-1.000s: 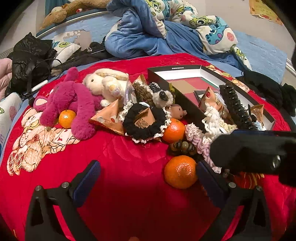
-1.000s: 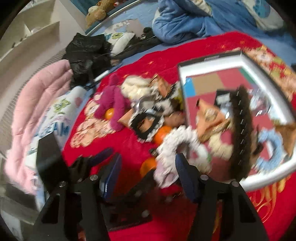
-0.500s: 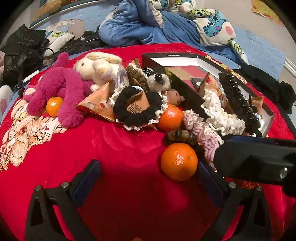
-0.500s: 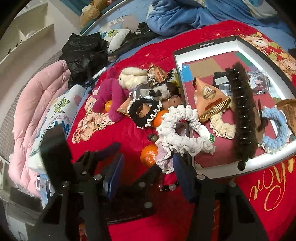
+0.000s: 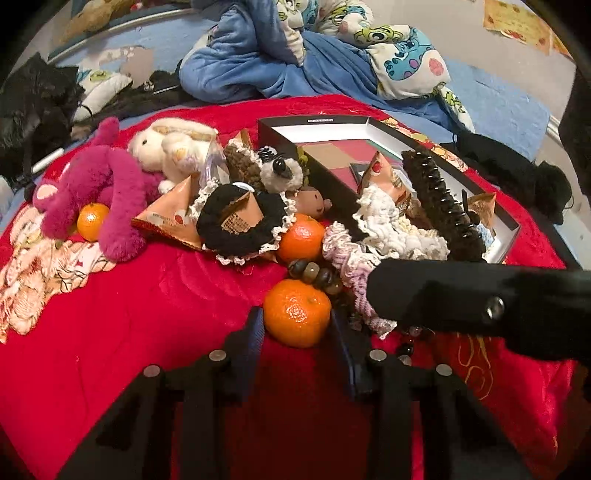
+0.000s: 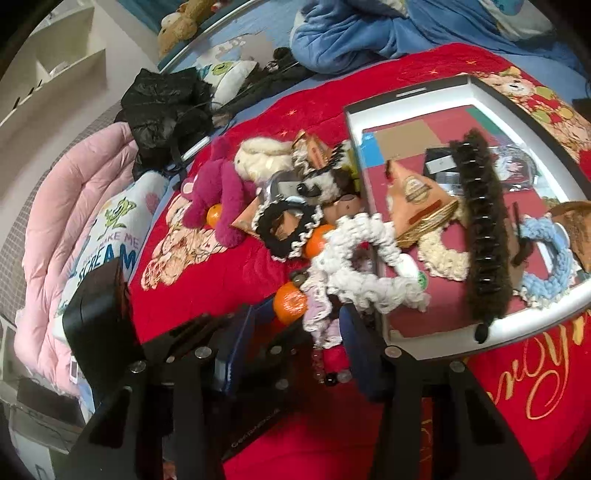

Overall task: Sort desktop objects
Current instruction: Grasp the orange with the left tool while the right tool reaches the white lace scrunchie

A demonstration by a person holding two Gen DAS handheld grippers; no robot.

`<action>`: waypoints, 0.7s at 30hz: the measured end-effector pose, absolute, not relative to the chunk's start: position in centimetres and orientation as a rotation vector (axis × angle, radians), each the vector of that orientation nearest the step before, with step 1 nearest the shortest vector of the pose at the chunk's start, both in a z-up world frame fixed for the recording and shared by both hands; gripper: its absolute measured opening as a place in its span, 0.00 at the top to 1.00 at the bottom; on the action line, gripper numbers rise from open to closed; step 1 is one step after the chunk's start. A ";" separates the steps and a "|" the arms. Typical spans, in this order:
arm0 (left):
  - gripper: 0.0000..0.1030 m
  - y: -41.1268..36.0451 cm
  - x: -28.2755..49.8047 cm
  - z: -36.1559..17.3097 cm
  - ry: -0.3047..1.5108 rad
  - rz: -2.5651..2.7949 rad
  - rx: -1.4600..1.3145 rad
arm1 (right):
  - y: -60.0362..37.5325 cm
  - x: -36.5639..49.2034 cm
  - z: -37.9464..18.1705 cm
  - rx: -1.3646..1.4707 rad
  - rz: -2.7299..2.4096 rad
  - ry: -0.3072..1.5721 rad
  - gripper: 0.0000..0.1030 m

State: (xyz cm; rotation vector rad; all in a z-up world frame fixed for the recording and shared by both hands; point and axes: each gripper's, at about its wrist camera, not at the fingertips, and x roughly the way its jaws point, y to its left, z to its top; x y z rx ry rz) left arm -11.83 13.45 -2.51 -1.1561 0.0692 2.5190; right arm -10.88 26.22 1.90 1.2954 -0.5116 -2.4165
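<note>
- A home bedroom: everything lies on a bed under a red blanket
- A crumpled blue cartoon-print duvet is heaped at the far side
- A pink quilt and a printed pillow lie on the left
- A teddy bear sits by the far bed rail
- White shelves stand far left

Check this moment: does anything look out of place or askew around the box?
Yes. A white scrunchie lies draped across the box wall, half inside, half on the red blanket. A long dark hair claw overhangs the box's near rim. Nothing looks spilled or damaged.
</note>
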 end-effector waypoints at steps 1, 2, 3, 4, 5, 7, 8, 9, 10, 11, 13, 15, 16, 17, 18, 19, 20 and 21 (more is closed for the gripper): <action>0.64 13.5 -11.8 -2.5 0.073 2.522 -1.154 | 26.4 -10.8 1.9 1.295 -2.420 -0.514 0.53; 0.64 13.6 -11.7 -2.4 0.074 2.524 -1.153 | 26.5 -10.8 1.9 1.295 -2.421 -0.519 0.53; 0.64 13.5 -11.7 -2.4 0.073 2.528 -1.151 | 26.5 -10.8 1.9 1.295 -2.421 -0.519 0.53; 0.64 13.4 -11.5 -2.3 0.070 2.530 -1.150 | 26.5 -10.8 1.9 1.295 -2.423 -0.515 0.53; 0.64 13.3 -11.5 -2.3 0.066 2.532 -1.151 | 26.3 -10.8 1.9 1.298 -2.427 -0.501 0.53; 0.64 13.1 -11.5 -2.2 0.057 2.534 -1.149 | 26.0 -10.8 1.9 1.298 -2.429 -0.484 0.53; 0.64 13.0 -11.5 -2.2 0.055 2.537 -1.148 | 25.9 -10.7 2.0 1.298 -2.428 -0.475 0.53; 0.64 13.0 -11.5 -2.2 0.056 2.543 -1.146 | 25.8 -10.7 2.0 1.296 -2.428 -0.471 0.54; 0.64 12.8 -11.3 -2.1 0.058 2.548 -1.145 | 25.7 -10.7 2.0 1.294 -2.428 -0.469 0.54; 0.64 12.6 -11.3 -2.1 0.057 2.552 -1.142 | 25.7 -10.7 2.0 1.292 -2.426 -0.466 0.53; 0.64 12.3 -11.1 -1.9 0.055 2.567 -1.140 | 25.5 -10.7 2.0 1.291 -2.429 -0.455 0.53; 0.64 11.9 -11.2 -1.9 0.053 2.578 -1.143 | 25.3 -10.7 1.9 1.297 -2.432 -0.445 0.53; 0.64 11.6 -11.3 -1.9 0.045 2.575 -1.147 | 25.2 -10.8 1.8 1.301 -2.432 -0.440 0.53; 0.65 11.4 -11.3 -1.9 0.033 2.576 -1.151 | 25.1 -10.8 1.8 1.303 -2.434 -0.433 0.54; 0.65 11.1 -11.4 -1.8 0.031 2.588 -1.153 | 25.0 -10.8 1.8 1.304 -2.439 -0.421 0.54; 0.65 11.0 -11.4 -1.8 0.036 2.594 -1.155 | 24.8 -10.9 1.7 1.309 -2.448 -0.402 0.55; 0.65 10.9 -11.4 -1.8 0.042 2.599 -1.155 | 24.6 -10.9 1.6 1.315 -2.452 -0.386 0.56; 0.64 10.8 -11.4 -1.7 0.047 2.609 -1.153 | 24.5 -10.9 1.6 1.318 -2.456 -0.375 0.56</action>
